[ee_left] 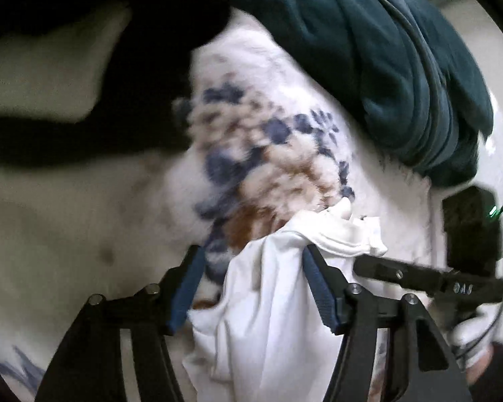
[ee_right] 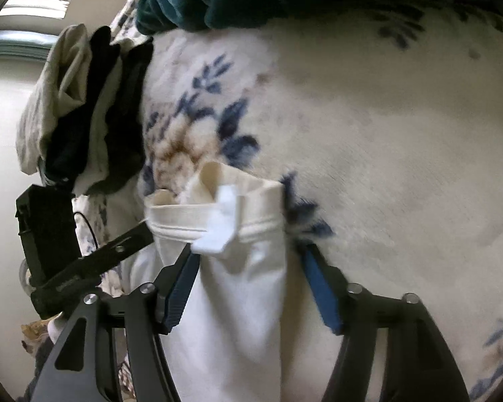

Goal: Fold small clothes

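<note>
A small white garment (ee_left: pixel 268 301) hangs bunched between the fingers of my left gripper (ee_left: pixel 253 251), which is open. The cloth brushes the right pad and stands clear of the left one. In the right wrist view the same white garment (ee_right: pixel 238 284) shows a stitched hem and a white label (ee_right: pixel 223 221). It lies between the fingers of my right gripper (ee_right: pixel 248 248), which is also open: the left pad touches the cloth and the right pad is apart from it. Each view shows the other gripper beside it: the right gripper (ee_left: pixel 419 274) and the left gripper (ee_right: pixel 100 254).
Everything lies over a white fleece blanket (ee_right: pixel 369 134) with blue and brown flowers. A dark teal garment (ee_left: pixel 385 67) is heaped at the far side. A pile of black and beige clothes (ee_right: pixel 84 117) sits at the blanket's left edge, with floor beyond it.
</note>
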`<action>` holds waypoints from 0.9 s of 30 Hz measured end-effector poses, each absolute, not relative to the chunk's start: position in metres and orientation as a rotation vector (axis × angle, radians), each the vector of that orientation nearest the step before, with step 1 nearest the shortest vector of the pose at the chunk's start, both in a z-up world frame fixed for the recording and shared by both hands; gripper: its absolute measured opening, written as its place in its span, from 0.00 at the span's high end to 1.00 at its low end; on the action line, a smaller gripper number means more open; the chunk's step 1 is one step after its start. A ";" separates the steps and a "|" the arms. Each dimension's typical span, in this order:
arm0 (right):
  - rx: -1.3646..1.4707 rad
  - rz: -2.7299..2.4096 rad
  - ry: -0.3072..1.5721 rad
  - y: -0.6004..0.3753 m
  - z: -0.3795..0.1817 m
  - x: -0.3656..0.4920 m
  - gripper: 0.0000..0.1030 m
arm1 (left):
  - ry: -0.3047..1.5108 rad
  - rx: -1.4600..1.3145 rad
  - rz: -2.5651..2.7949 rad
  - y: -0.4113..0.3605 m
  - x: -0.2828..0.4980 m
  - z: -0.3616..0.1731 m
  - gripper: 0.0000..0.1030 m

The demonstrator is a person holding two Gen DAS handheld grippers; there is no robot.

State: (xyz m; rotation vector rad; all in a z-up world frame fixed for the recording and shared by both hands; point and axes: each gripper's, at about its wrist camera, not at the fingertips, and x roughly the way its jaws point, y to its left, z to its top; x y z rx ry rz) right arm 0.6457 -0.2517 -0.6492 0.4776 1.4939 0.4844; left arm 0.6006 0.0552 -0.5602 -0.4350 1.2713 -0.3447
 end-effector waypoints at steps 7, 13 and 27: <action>0.459 0.509 1.419 -0.242 -0.628 0.641 0.91 | 1.181 -0.317 -0.357 0.044 0.588 -0.528 0.96; 0.421 0.545 1.321 -0.237 -0.583 0.624 0.93 | 1.071 -0.301 -0.365 0.042 0.566 -0.485 0.96; 0.345 0.666 1.182 -0.229 -0.474 0.475 0.93 | 0.967 -0.326 -0.374 0.041 0.404 -0.394 0.95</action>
